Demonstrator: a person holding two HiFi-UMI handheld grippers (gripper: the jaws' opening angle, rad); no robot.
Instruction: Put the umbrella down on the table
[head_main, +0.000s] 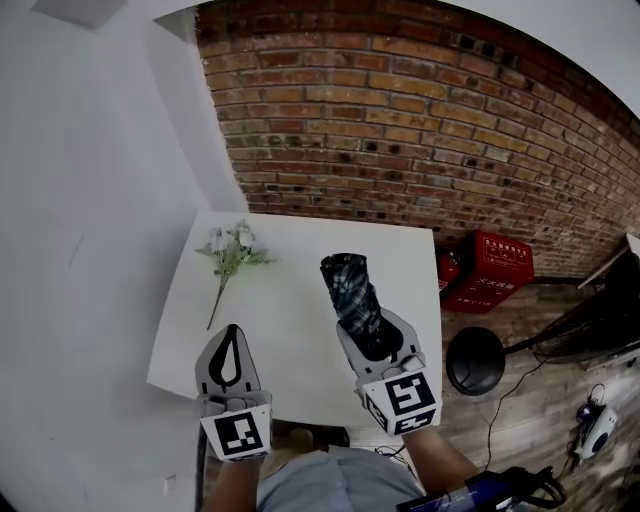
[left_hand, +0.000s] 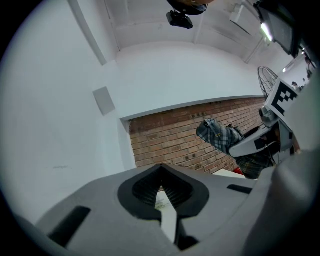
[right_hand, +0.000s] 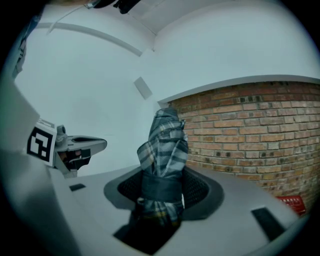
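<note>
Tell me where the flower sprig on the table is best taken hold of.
Take the flower sprig by its bare stem, probably from above with the jaws across it. It lies flat on the table, with its blossoms bunched at the far end.

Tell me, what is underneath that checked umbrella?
The white table shows beneath the umbrella, which the right claw grips. The patch directly below is hidden by both. Whether the umbrella touches the table I cannot tell.

Soft plaid cloth umbrella (head_main: 352, 288) — smooth matt white table (head_main: 290, 340), rough red brick wall (head_main: 400, 120), wood floor (head_main: 520, 335)
</note>
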